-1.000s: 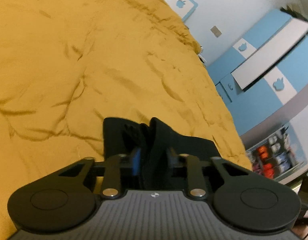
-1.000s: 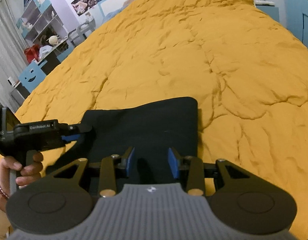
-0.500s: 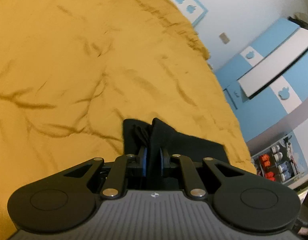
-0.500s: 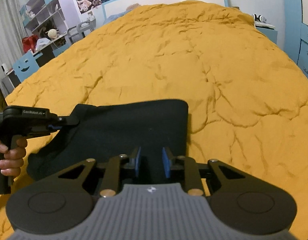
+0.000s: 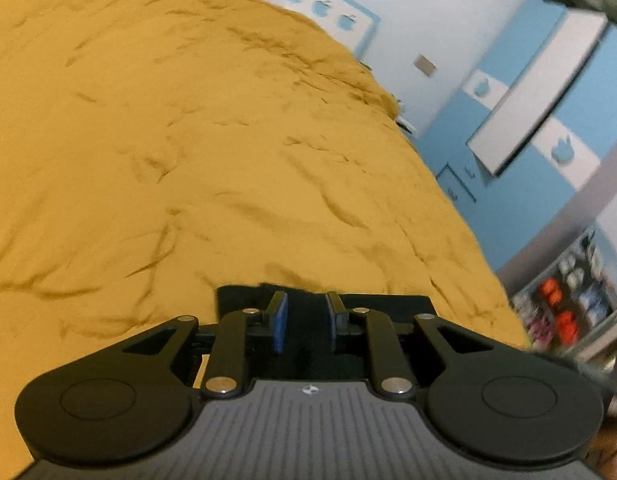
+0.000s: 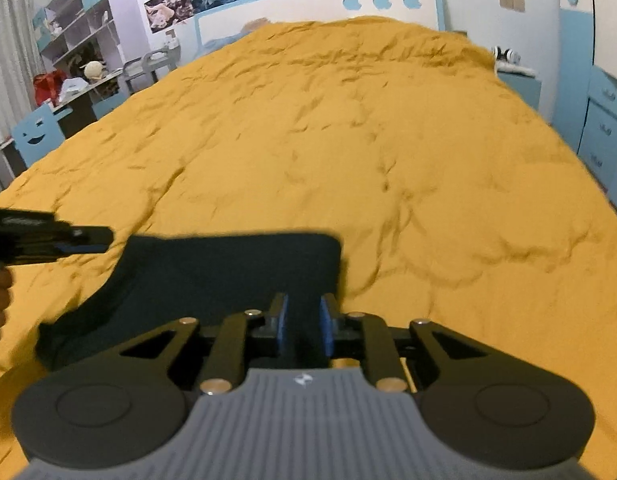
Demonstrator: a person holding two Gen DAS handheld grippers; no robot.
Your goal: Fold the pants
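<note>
The black pants point(image 6: 228, 276) lie folded on the yellow bedspread point(image 6: 348, 140) near the bed's front edge. My right gripper point(image 6: 304, 320) hovers over the pants' near right part with its blue pads a little apart and nothing between them. My left gripper point(image 5: 306, 320) is over the pants' left end point(image 5: 388, 306), jaws partly open and empty. In the right wrist view the left gripper point(image 6: 68, 238) sits at the far left, apart from the cloth.
A headboard point(image 6: 320, 4) with apple shapes stands at the far end. Blue drawers point(image 6: 604, 128) and a nightstand point(image 6: 520, 84) are on the right, shelves and a desk point(image 6: 68, 92) on the left. A shelf of small items point(image 5: 568, 304) stands by the bed's corner.
My left gripper let go of the pants' end, opened and drew back. My right gripper lifted a little and narrowed its jaws. The pants now lie flat.
</note>
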